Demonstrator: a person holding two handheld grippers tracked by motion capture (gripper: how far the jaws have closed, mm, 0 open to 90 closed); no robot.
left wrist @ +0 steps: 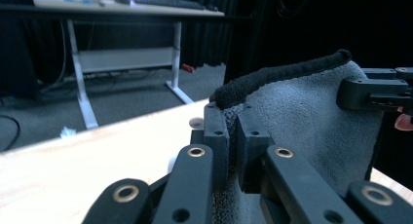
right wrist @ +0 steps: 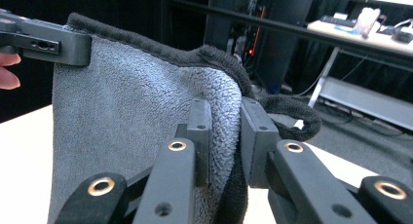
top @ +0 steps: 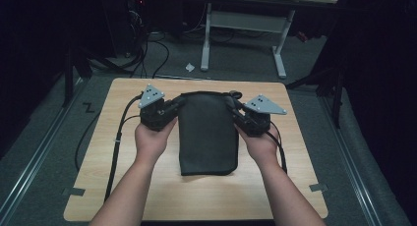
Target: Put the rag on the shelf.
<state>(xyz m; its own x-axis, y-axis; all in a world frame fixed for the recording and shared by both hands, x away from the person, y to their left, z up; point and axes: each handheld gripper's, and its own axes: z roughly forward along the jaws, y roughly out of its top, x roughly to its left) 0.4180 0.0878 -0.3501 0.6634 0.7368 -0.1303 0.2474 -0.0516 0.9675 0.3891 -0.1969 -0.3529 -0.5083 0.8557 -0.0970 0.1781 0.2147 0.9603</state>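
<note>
On the wooden table (top: pixel 147 196), mid-surface: one dark grey towel (top: pixel 207 132), folded lengthwise. Left gripper (top: pixel 173 106) and right gripper (top: pixel 238 110) each clamp a far corner, lifting that edge. Likely mid-fold; the next fold toward the table's near edge remains undone.

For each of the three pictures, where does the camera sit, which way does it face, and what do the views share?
High view: above the table, looking forward and down; both forearms, left gripper, right gripper.
Left gripper view: on the left gripper, facing across the table to the right gripper.
Right gripper view: on the right gripper, facing the left gripper.
Shared: the grey towel, clamped at both corners.
</note>
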